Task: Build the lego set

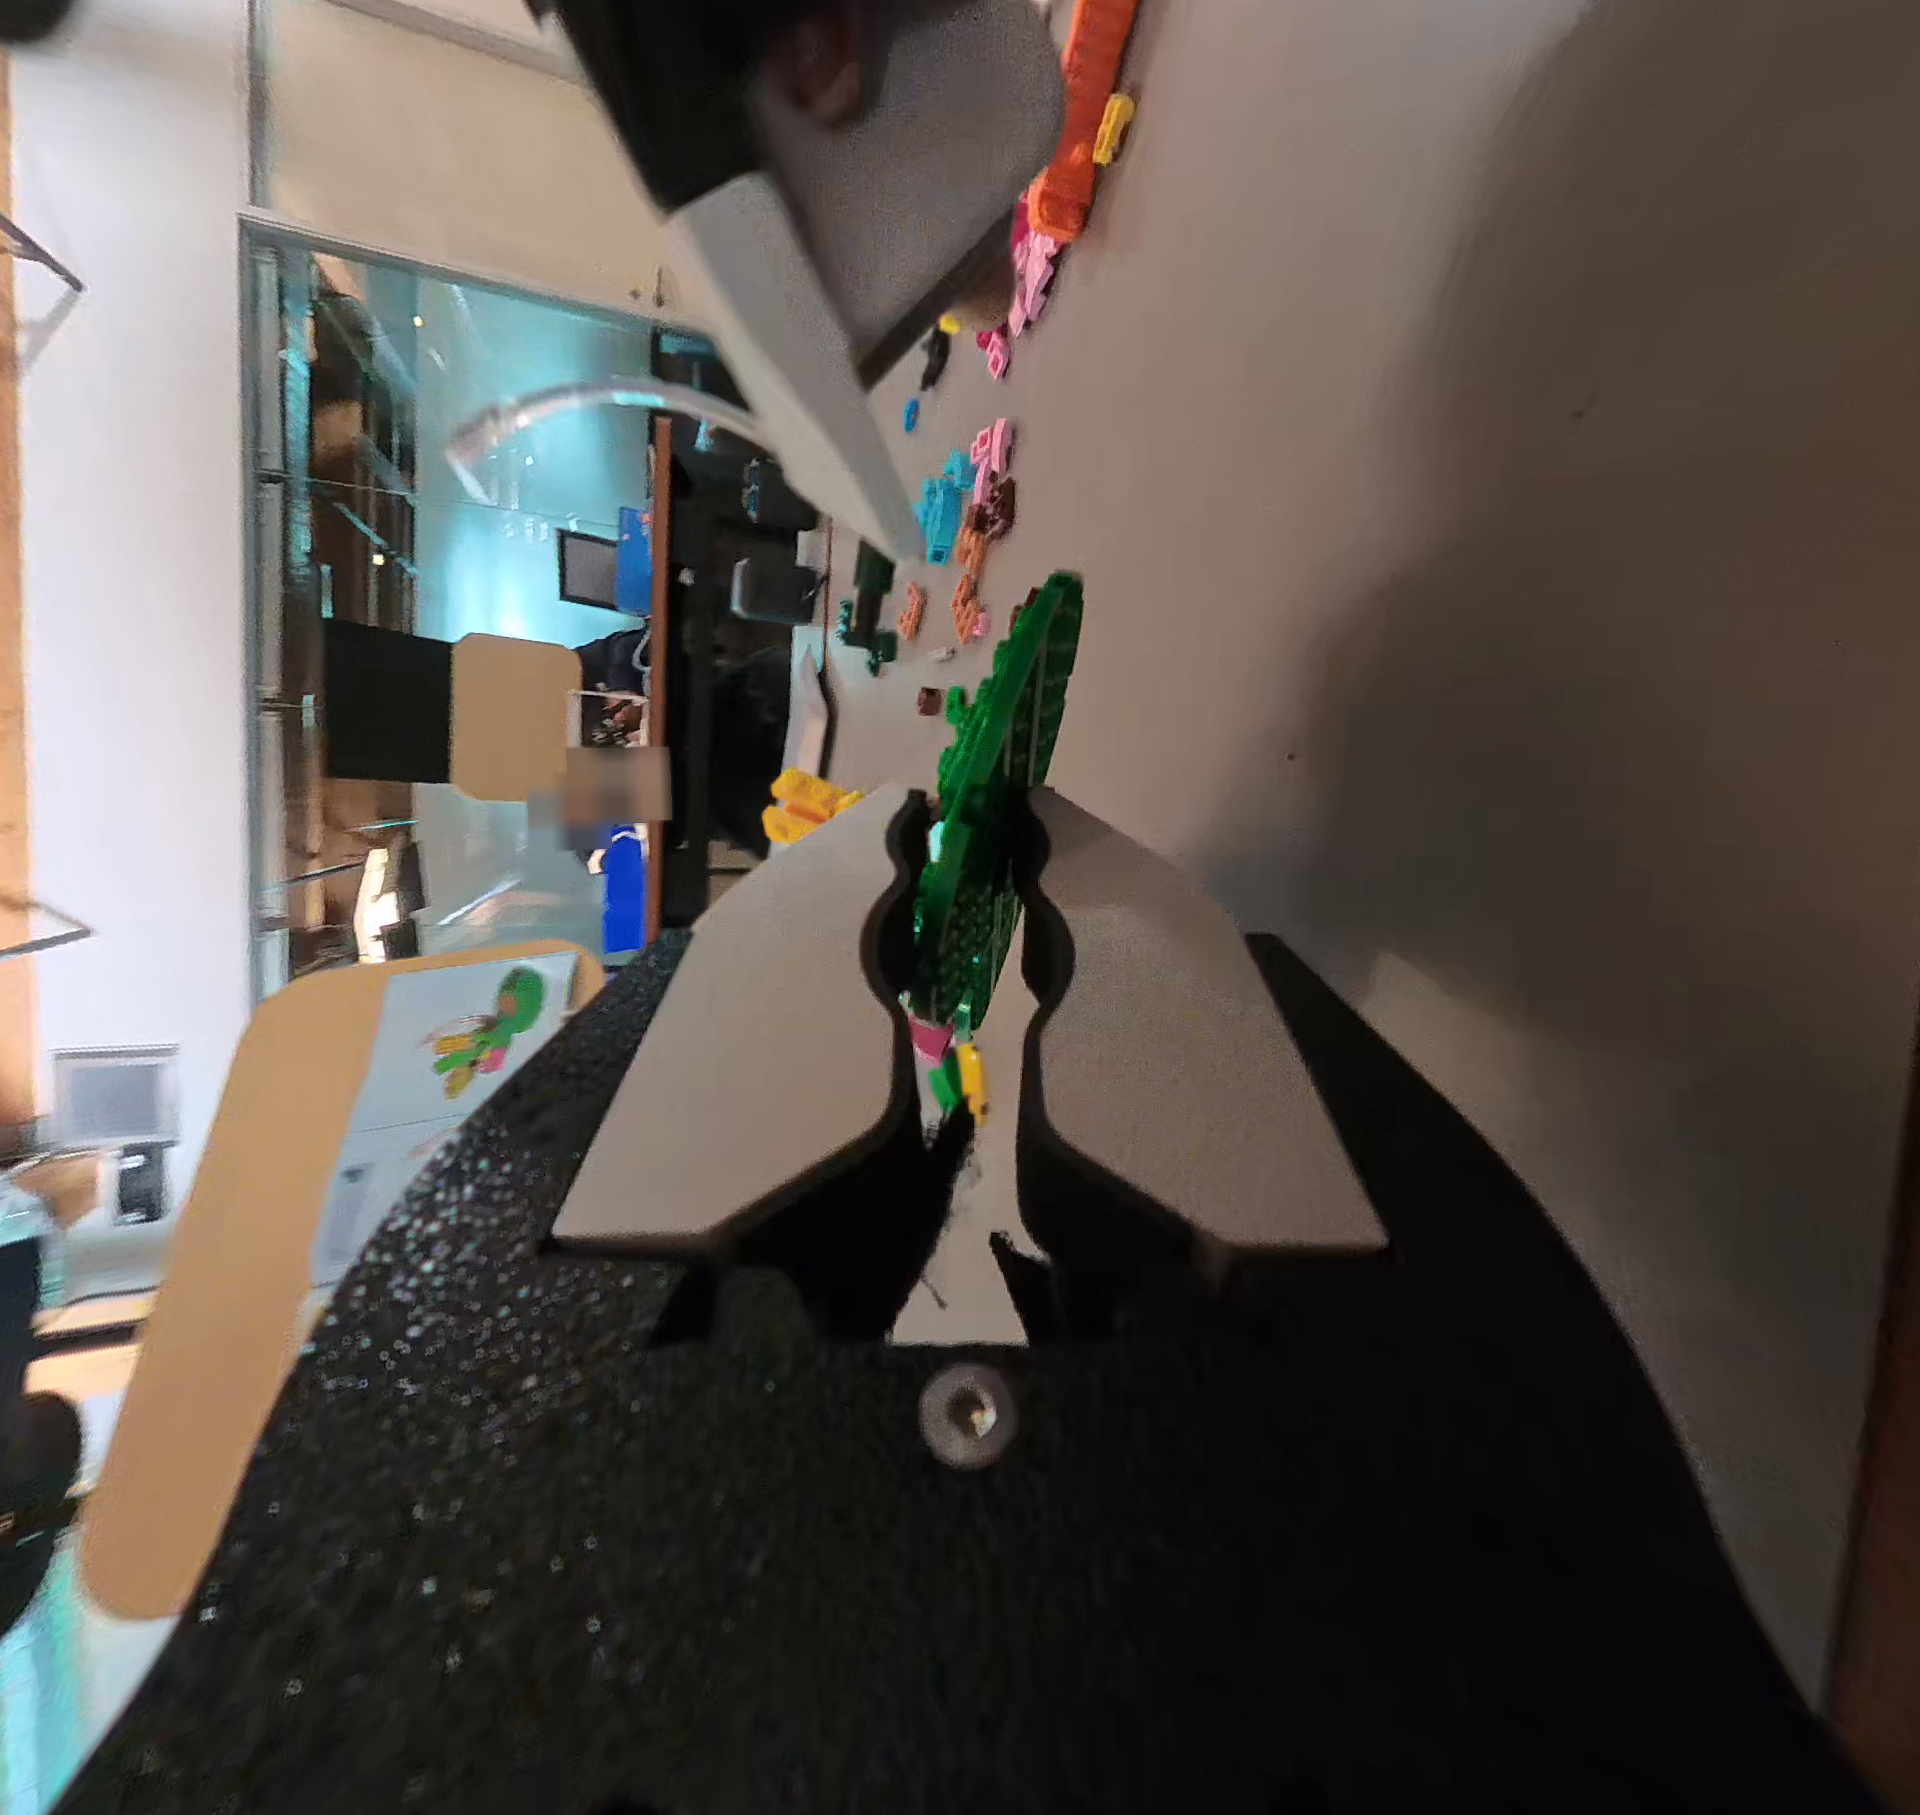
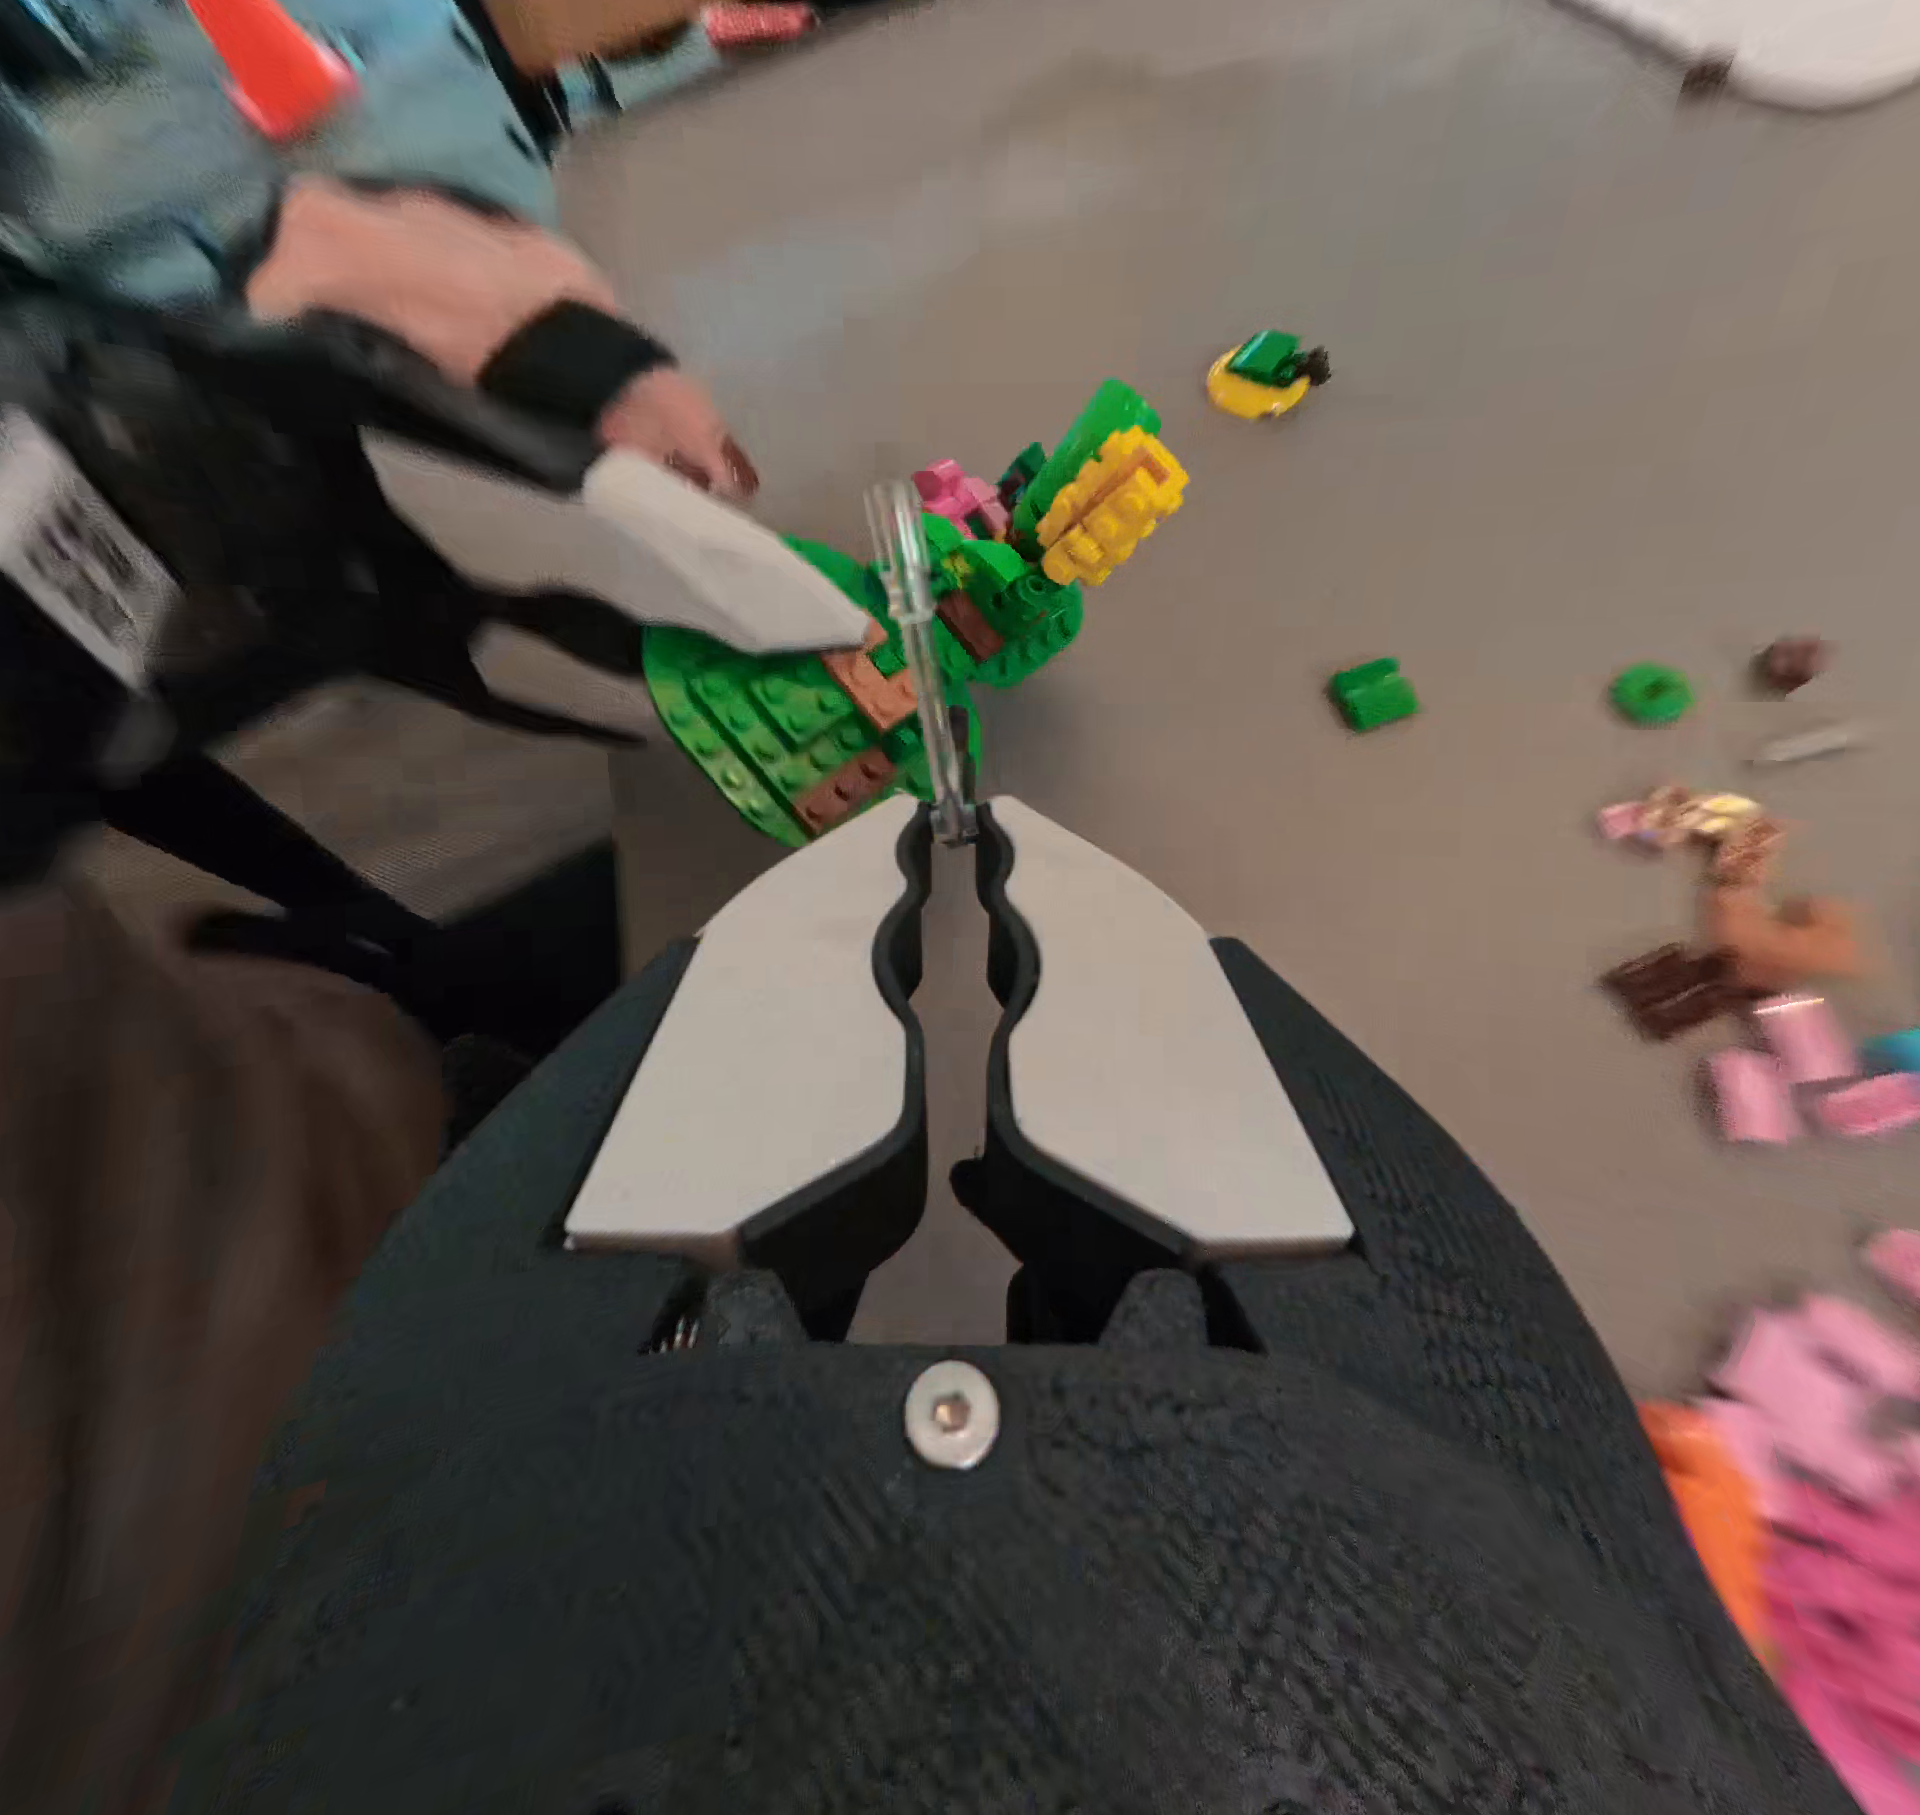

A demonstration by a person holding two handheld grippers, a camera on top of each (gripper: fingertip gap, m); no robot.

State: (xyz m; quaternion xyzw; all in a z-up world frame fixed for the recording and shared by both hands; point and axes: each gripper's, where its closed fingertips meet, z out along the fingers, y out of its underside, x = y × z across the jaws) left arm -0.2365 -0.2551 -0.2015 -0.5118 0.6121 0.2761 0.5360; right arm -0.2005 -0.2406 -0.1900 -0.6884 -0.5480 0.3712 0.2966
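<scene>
Clear curved piece (image 2: 914, 643) is pinched at its base by the right gripper (image 2: 954, 830), long axis pointing straight ahead, tip over the green build (image 2: 790, 726) clamped edgewise in the left gripper (image 1: 971, 830).

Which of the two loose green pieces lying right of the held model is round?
The farther-right one, the round green piece. The green piece nearer the model is blocky with a notch on top.

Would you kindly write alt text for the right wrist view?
The right gripper pinches a clear curved piece toward a green lego model held off the grey table by the left gripper. Loose bricks lie scattered to the right.
</scene>
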